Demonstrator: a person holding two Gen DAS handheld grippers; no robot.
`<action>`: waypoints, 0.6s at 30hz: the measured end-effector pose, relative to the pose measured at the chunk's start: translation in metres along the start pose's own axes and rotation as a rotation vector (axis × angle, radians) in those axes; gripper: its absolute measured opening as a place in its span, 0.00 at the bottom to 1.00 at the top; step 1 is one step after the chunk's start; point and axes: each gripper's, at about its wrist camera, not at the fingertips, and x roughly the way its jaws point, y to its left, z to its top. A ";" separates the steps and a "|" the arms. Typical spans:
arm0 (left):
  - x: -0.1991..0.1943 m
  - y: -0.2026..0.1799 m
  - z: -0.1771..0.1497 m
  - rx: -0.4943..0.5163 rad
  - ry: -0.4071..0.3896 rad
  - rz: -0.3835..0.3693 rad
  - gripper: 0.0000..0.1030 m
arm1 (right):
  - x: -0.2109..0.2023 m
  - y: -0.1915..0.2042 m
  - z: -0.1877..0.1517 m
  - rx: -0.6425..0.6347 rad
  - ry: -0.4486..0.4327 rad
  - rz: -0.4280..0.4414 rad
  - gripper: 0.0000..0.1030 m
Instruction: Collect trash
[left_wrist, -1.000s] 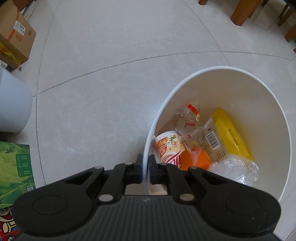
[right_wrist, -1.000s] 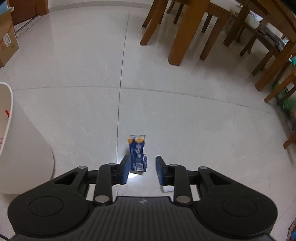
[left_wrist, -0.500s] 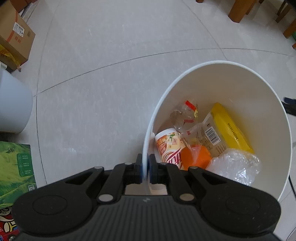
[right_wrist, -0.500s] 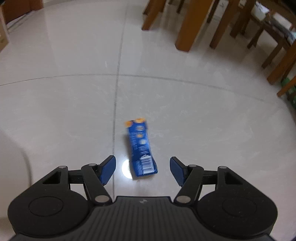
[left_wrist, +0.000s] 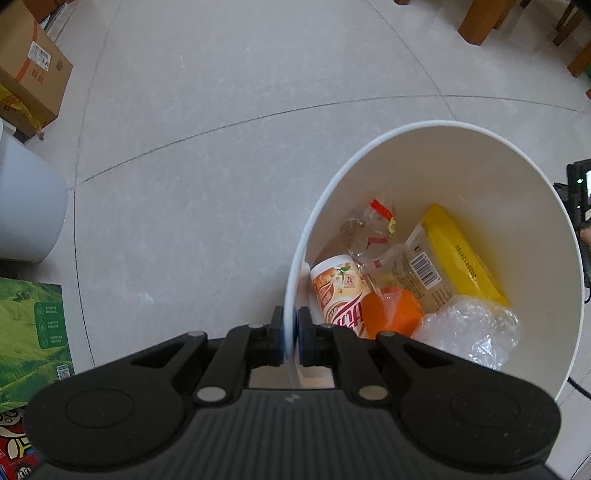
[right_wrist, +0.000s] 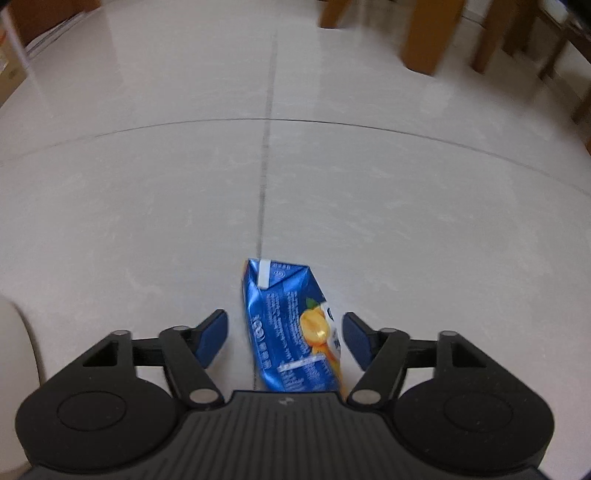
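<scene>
Two grippers work at once: the left gripper (left_wrist: 290, 334) stays clamped on the white bin (left_wrist: 491, 177) rim; the right gripper (right_wrist: 284, 338), jaws just widened, straddles the blue juice carton (right_wrist: 291, 328) lying on the floor (right_wrist: 147, 184); closing off-centre could squirt it sideways.

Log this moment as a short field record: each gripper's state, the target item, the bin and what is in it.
left gripper: shut on the rim of the white bin
right gripper: jaws have just been opening; they straddle the blue juice carton without pressing on it
blue juice carton: lying on the tiled floor, not yet picked up
bin contents: drink cup, yellow packet, barcoded clear wrapper, orange piece, crumpled clear plastic
stage: about to grasp the carton
</scene>
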 end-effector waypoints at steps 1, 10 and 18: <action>0.000 0.000 0.000 -0.002 0.001 0.000 0.04 | 0.005 0.002 0.001 -0.018 0.021 0.012 0.85; 0.005 0.006 0.005 -0.043 0.049 -0.030 0.04 | 0.034 0.007 0.007 -0.065 0.137 -0.035 0.66; 0.007 0.007 0.006 -0.057 0.066 -0.039 0.04 | 0.002 -0.005 0.011 0.000 0.128 -0.058 0.65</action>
